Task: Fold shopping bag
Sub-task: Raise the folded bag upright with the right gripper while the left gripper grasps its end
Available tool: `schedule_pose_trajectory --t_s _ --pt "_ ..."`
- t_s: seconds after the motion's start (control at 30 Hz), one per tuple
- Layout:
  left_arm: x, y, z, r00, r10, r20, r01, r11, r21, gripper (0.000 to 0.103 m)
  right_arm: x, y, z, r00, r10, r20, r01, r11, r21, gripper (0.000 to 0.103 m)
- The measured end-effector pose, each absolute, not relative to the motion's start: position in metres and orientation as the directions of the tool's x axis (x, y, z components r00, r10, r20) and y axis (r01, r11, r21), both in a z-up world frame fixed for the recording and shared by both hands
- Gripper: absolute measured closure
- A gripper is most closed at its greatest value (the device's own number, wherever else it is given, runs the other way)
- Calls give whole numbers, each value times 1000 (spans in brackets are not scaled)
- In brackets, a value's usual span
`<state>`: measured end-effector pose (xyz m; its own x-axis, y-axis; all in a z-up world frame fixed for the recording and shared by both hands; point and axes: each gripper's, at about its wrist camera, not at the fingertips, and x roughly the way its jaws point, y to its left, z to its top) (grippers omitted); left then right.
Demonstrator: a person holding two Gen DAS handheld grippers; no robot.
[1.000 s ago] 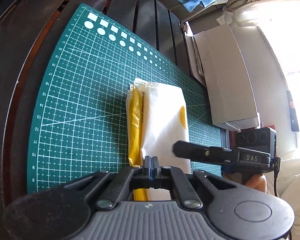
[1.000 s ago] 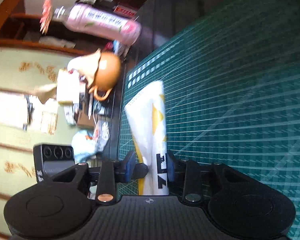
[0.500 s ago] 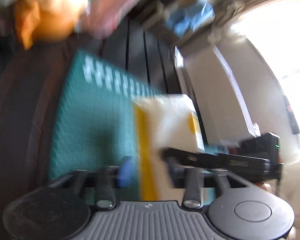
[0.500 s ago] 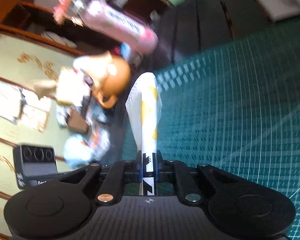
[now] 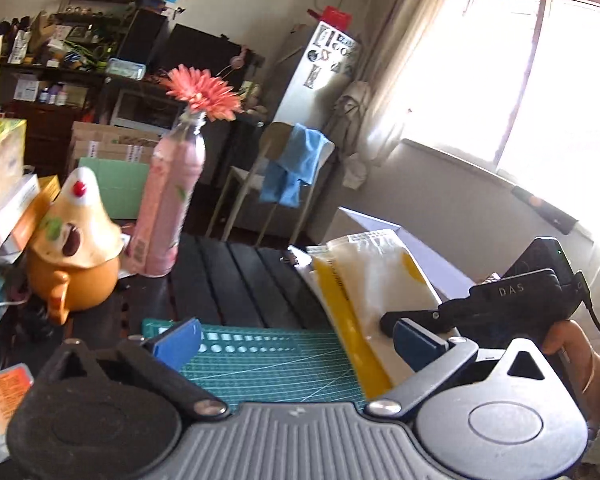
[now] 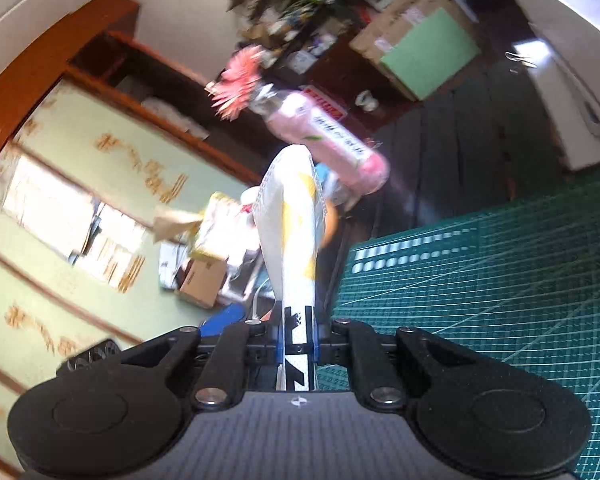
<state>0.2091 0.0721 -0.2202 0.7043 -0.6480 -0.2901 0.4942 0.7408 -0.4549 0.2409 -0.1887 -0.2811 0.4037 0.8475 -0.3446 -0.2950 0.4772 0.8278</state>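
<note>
While the white-and-yellow folded plastic shopping bag is lifted off the green gridded cutting mat, it hangs as a narrow, flat bundle pinched at its near end. To keep the layers from sliding apart, I judge the bundle should stay level and tightly pressed. The right gripper is clenched on the bag's printed end, its pads touching both faces. The left gripper stands wide apart beside the bag, holding nothing; its right blue pad sits just beside the bag's edge.
</note>
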Motion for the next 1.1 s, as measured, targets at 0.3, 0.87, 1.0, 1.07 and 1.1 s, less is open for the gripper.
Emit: schedule_pose_trajectory --t_s 0.3,0.87,1.0,1.07,1.1 --pt "208 74 -214 564 -813 -147 616 532 -581 0 234 -189 -267 346 932 -104 -496 276 823 90" --pt "228 68 -230 266 -964 -4 607 171 -776 85 232 -160 -261 143 982 127 -524 -33 851 87" --pt "230 67 -231 258 -966 7 608 157 -778 90 233 -165 -260 149 978 146 -523 -47 851 87" --pt "230 67 -231 258 -966 12 610 153 -778 90 232 -167 -258 147 978 147 -526 -48 849 84" --pt "230 68 -231 258 -966 11 608 154 -779 90 232 -168 -256 151 979 137 -532 -37 846 80"
